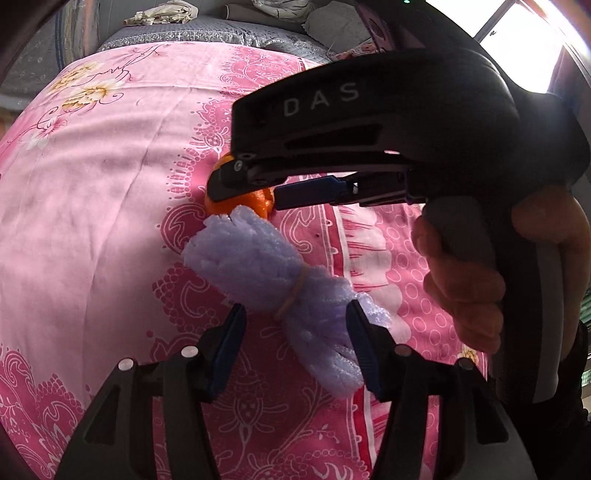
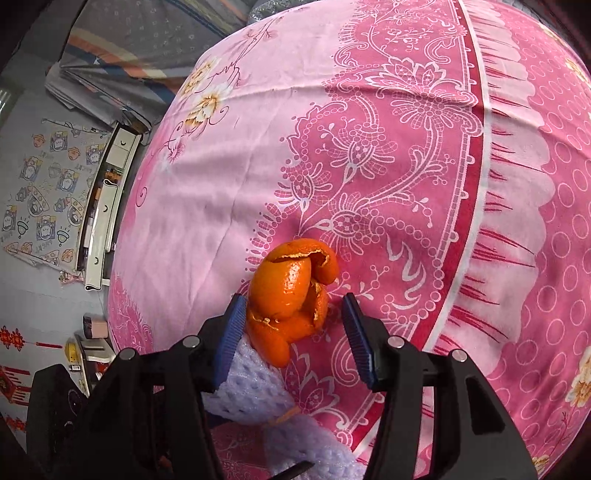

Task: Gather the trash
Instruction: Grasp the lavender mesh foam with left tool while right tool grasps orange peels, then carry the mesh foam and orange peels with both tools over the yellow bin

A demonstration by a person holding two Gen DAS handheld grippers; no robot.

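Our left hand-held gripper (image 1: 295, 345) spread astride lilac foam net (image 1: 273, 280), our right hand-held gripper (image 2: 293, 328) spread around orange peel (image 2: 291, 295), pink bedsheet (image 2: 406, 147)

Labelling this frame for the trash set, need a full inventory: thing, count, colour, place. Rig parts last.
orange peel: 1, orange, on the bedsheet between the right gripper's jaws, against the foam net's far end
foam net: 1 bundle, pale lilac, tied with a tan rubber band, lying on the sheet, its near end between the left gripper's jaws
bedsheet: 1, pink with white lace print and flowers, covers the bed
grey bedding: heap, at the far end of the bed
cartoon-print cloth: 1, pale blue, left of the bed
hand: 1, around the right gripper's handle
left gripper: black, blue pads, jaws open
right gripper: black, blue pads, jaws open around the peel
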